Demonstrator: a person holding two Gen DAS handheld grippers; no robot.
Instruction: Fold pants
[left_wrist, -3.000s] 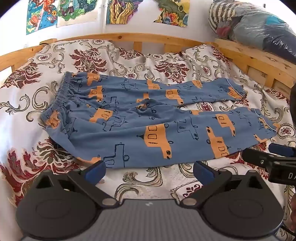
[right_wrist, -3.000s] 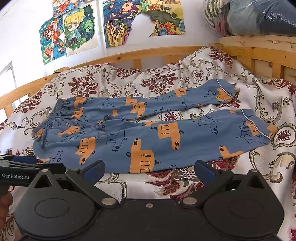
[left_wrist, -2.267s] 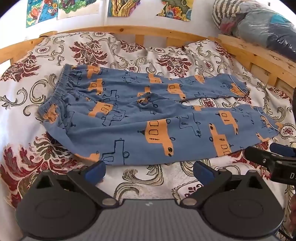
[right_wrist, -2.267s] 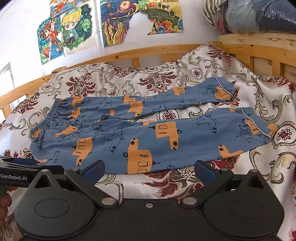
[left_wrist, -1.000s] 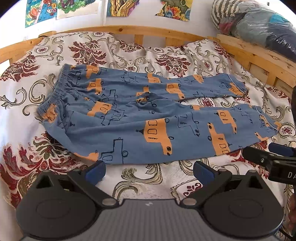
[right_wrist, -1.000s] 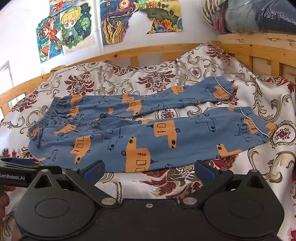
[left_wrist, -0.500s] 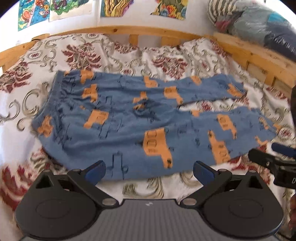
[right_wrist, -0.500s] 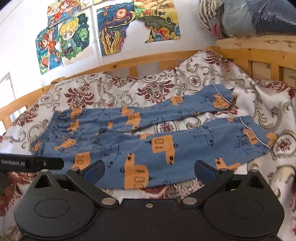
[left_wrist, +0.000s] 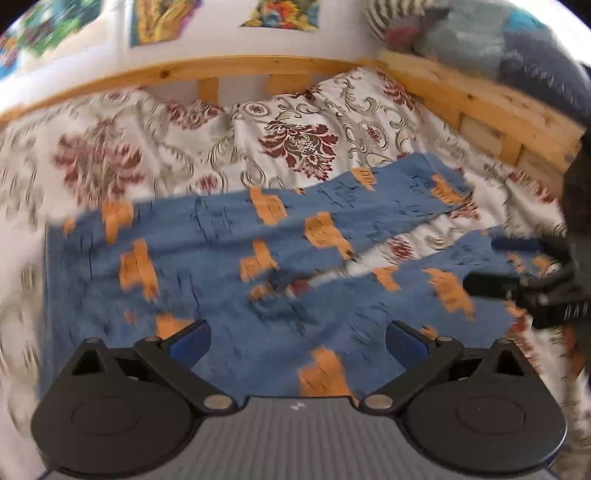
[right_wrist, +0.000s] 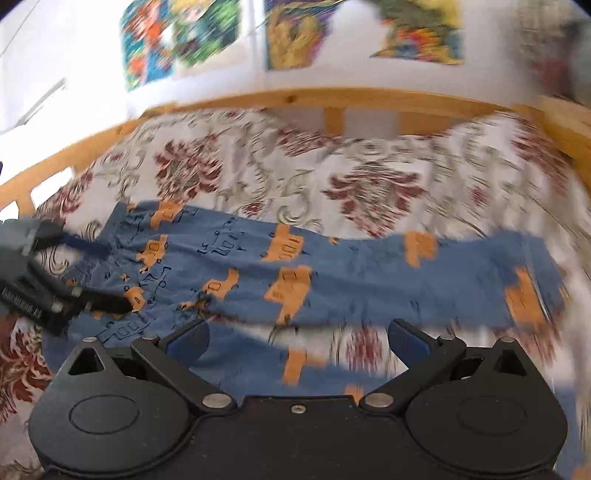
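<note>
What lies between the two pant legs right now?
Only a strip of bare flowered bedsheet shows in the gap between the two legs of the pants; nothing else lies there. The left wrist view shows it best, though blurred.

right gripper (left_wrist: 517, 266) | side lettering "DA…" (cut off) | other text blurred

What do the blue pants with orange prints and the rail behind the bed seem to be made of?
The blue pants with orange vehicle prints look like soft matte cotton-type knit: they lie limp and crease on the floral bedcover, without shine. The exact fibre cannot be told. The light rail of the bed frame looks like pale, pine-like wood, perhaps clear-coated: dark knots and yellow grain show.
</note>
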